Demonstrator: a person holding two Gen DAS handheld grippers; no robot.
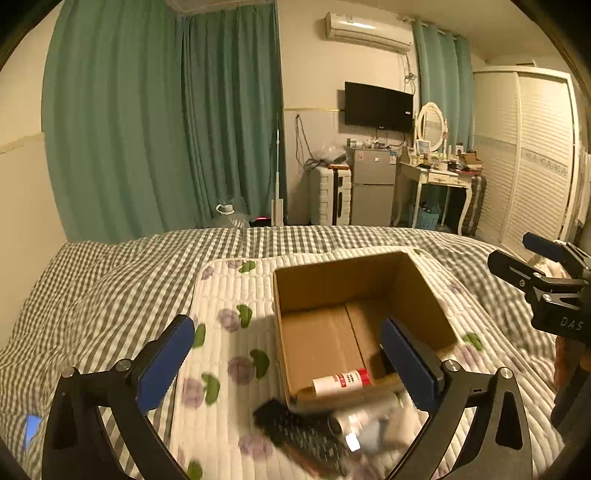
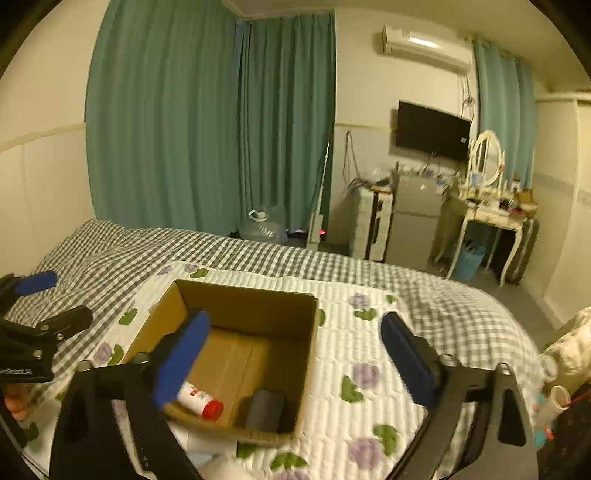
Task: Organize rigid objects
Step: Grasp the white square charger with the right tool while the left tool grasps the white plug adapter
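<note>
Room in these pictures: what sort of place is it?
Most likely a lived-in bedroom: a bed with a checked cover, a dressing table with an oval mirror, and a louvred wardrobe.

A grey checked bedspread is spread over the bed, and a white quilted mat printed with purple flowers is laid on it. Green curtains are hung behind. A wall television, an air conditioner, a small fridge and a white dressing table are seen beyond.
</note>
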